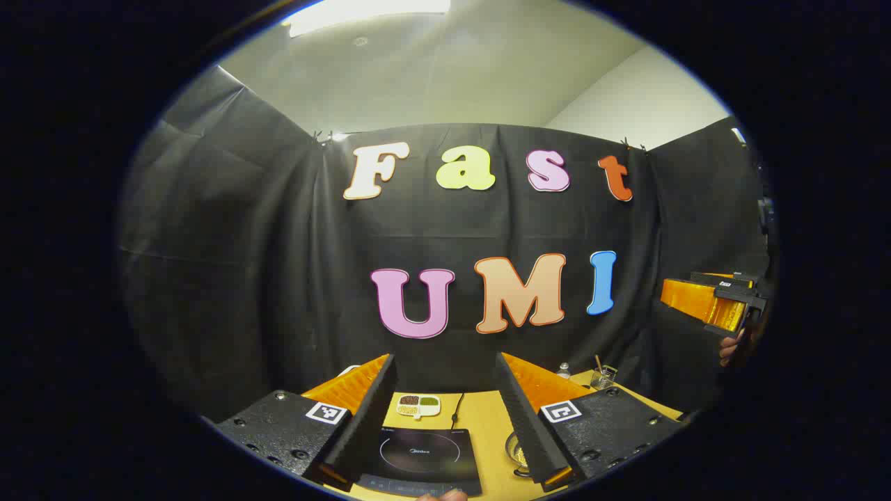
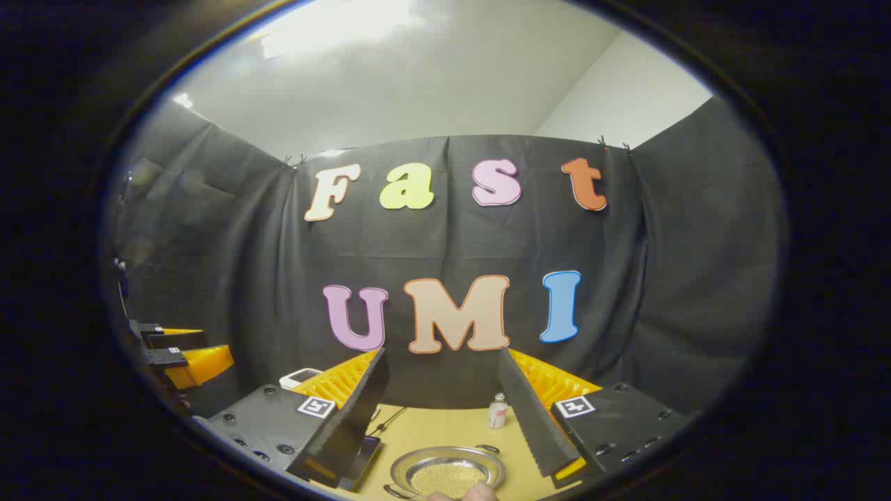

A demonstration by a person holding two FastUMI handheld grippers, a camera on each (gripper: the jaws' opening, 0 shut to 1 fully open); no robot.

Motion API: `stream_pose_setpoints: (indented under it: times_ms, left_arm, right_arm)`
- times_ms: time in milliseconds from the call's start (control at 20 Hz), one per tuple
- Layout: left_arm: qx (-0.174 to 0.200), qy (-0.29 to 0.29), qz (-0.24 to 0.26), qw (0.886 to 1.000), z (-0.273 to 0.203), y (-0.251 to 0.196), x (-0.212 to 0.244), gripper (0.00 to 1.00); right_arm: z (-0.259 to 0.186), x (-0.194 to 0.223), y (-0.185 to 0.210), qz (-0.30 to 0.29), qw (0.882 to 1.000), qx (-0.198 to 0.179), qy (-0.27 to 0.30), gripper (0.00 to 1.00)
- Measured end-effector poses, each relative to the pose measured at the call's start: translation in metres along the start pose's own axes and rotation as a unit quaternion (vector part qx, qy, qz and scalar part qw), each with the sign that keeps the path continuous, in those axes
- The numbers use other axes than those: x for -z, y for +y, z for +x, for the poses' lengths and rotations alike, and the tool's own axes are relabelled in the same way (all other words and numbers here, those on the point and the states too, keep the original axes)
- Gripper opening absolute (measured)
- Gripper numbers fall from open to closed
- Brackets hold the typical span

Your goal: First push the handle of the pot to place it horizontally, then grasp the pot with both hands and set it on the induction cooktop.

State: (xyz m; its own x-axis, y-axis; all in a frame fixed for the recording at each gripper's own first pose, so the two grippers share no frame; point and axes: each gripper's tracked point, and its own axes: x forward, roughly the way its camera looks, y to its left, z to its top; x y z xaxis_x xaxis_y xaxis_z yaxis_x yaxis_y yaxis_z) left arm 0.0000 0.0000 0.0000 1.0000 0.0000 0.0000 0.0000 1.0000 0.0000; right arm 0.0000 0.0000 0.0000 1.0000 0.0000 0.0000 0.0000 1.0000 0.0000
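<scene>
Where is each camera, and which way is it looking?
Left gripper view: rides the left gripper, facing the booth wall, above the cooktop; its open jaws show, the right gripper far right.
Right gripper view: rides the right gripper, above the pot; open jaws show, left gripper far left.
Both share the wall and table.

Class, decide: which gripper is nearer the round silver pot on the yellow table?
Right. The right gripper hangs open right over the pot; the left gripper hangs over the black induction cooktop beside it.
</scene>
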Motion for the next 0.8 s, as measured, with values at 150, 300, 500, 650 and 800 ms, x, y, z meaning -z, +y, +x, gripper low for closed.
stream_pose_setpoints:
  times_ms: [150,300,500,650,800]
  left_arm:
    - [-0.006,0.01,-0.005,1.0,-0.003,0.005,0.01,0.86]
    - [-0.006,0.017,-0.008,1.0,-0.004,0.008,0.015,0.84]
    - [-0.002,0.022,-0.01,1.0,-0.001,0.01,0.019,0.84]
    - [-0.001,0.024,-0.011,1.0,-0.003,0.016,0.023,0.84]
    - [0.0,0.023,-0.003,1.0,-0.002,0.026,0.024,0.87]
  right_arm:
    - [-0.006,0.003,-0.007,-0.019,1.0,0.006,-0.001,0.98]
    - [-0.016,0.012,-0.016,-0.014,1.0,0.019,0.007,0.98]
    - [-0.019,0.017,-0.012,-0.013,0.999,0.027,0.013,0.98]
    - [-0.019,0.012,-0.001,-0.016,0.999,0.028,0.008,0.98]
    - [-0.018,0.014,0.014,-0.015,0.999,0.028,0.008,0.98]
